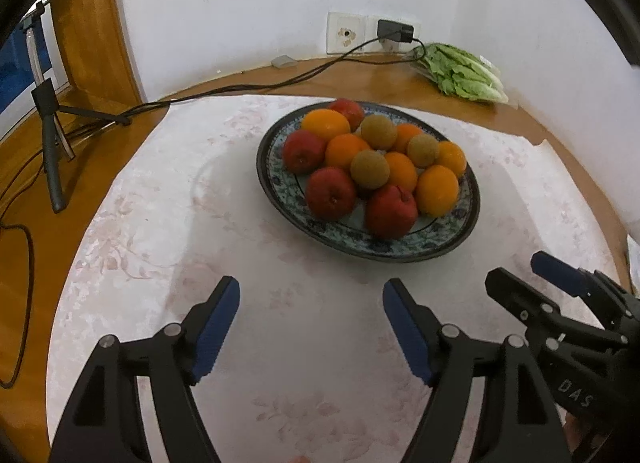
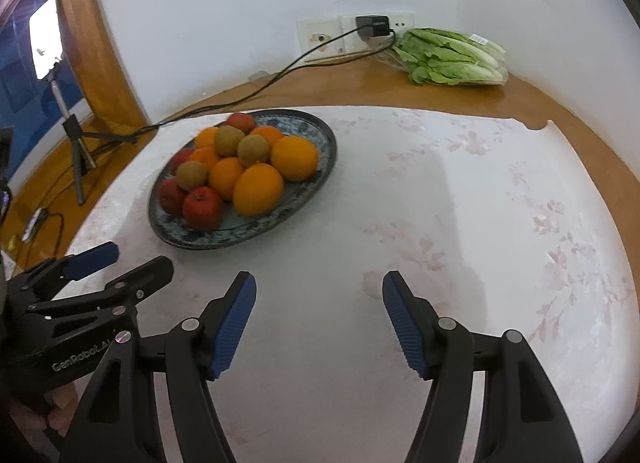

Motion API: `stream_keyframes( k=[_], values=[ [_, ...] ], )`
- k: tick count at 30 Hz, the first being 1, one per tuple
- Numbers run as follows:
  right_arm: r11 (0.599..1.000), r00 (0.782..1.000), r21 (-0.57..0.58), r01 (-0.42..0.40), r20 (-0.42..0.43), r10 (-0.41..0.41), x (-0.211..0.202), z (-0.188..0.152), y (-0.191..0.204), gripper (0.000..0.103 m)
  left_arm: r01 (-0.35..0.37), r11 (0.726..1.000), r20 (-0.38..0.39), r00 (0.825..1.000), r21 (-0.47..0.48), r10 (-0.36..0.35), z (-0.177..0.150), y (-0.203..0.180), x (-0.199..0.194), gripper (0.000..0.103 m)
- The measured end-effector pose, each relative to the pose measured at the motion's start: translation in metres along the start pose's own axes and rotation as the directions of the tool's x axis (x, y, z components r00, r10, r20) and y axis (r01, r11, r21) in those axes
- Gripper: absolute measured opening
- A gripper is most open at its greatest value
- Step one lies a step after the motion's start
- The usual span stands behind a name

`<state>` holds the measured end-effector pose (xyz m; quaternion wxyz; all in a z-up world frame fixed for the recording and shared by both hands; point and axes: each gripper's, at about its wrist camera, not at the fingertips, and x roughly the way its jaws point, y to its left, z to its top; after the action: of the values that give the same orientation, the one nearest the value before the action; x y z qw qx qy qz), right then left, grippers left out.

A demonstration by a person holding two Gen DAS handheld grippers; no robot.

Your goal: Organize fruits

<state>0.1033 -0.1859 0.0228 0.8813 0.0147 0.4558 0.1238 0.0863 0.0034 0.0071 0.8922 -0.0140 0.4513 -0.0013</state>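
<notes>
Red apples, oranges and brown kiwis heap a blue-patterned plate [image 1: 464, 239]; both tongs [image 1: 311, 299] [image 2: 319, 291] gape apart, empty.

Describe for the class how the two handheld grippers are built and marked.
Both the left gripper and right gripper are black plastic frames with silver rivets; their jaws carry ribbed blue pads. Seen from the side, the left reads "GenRobot", the right "DAS".

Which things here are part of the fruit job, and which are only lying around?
For the job: plate, apples, oranges, kiwis.
Lying about: lettuce, charger, cable, tripod.
</notes>
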Motion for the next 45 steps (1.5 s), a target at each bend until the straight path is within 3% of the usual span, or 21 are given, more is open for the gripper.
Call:
stream_keyframes(
  k=[5, 22, 45],
  values=[
    [0.998, 0.999, -0.029, 0.049, -0.009, -0.049, 0.0075, -0.0031, 0.0013, 0.070, -0.015, 1.000, -0.003, 1.000, 0.023, 0.016, -0.0038, -0.0053, 0.0065, 0.082],
    [0.999, 0.999, -0.036, 0.040, -0.014, -0.041, 0.0090, -0.0031, 0.0030, 0.077, -0.034, 0.999, 0.022, 0.999, 0.014, 0.034, -0.0061, -0.0039, 0.0073, 0.083],
    [0.999, 0.999, -0.036, 0.040, -0.014, -0.041, 0.0088, -0.0032, 0.0034, 0.077, -0.034, 0.999, 0.023, 0.999, 0.014, 0.033, -0.0061, -0.0033, 0.0069, 0.083]
  ],
)
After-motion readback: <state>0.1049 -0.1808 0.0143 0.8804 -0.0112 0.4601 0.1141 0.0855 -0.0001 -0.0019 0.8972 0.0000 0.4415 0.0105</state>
